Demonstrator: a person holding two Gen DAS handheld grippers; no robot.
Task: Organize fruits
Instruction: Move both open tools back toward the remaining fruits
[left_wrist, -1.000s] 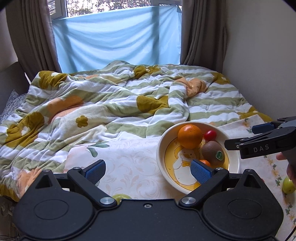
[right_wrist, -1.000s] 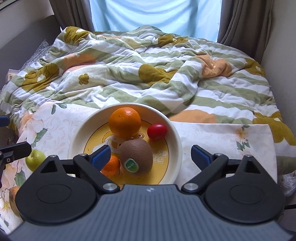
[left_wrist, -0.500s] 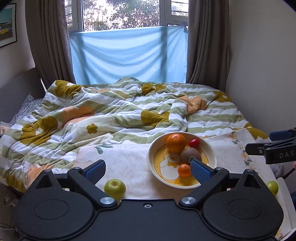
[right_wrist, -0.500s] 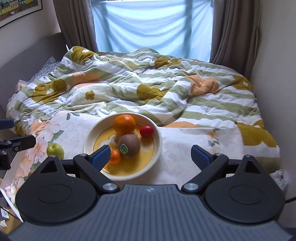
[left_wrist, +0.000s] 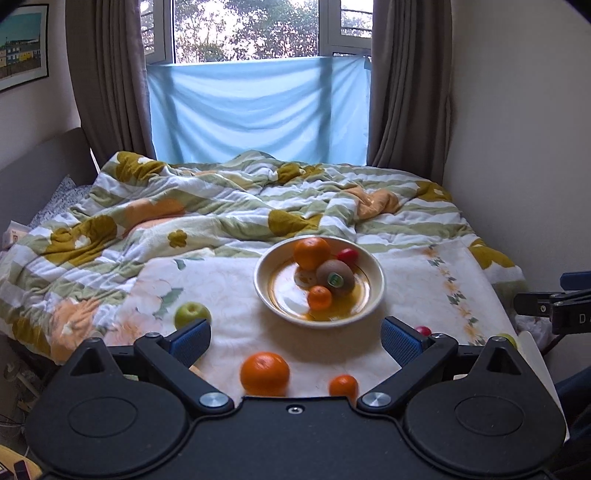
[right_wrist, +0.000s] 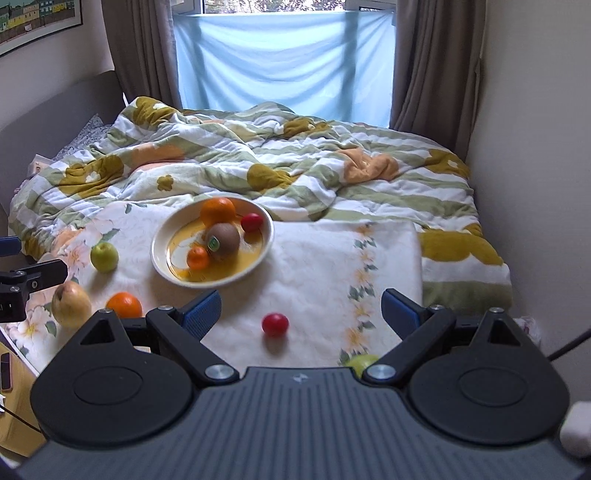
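A cream bowl (left_wrist: 373, 275) (right_wrist: 162, 243) sits on a floral cloth on the bed, holding an orange (left_wrist: 312, 252), a kiwi (left_wrist: 335, 277), a small mandarin (left_wrist: 320, 297) and a red tomato (left_wrist: 348, 254). Loose on the cloth lie a green apple (left_wrist: 191, 314) (right_wrist: 104, 256), an orange (left_wrist: 264, 373) (right_wrist: 123, 305), a mandarin (left_wrist: 343, 386), a red tomato (right_wrist: 275, 324), a pear (right_wrist: 71, 303) and a green fruit (right_wrist: 361, 363). My left gripper (left_wrist: 295, 338) and right gripper (right_wrist: 301, 312) both hang open, empty, well back from the bowl.
A rumpled green-striped duvet (left_wrist: 240, 206) covers the far bed. A wall (right_wrist: 535, 184) runs along the right, curtains and a blue sheet (left_wrist: 258, 110) over the window at the back. A wooden surface (right_wrist: 14, 398) lies at lower left.
Both grippers have pulled back and up from the bowl, still open. The bowl looks smaller, and the loose fruit on the near cloth has come into view.
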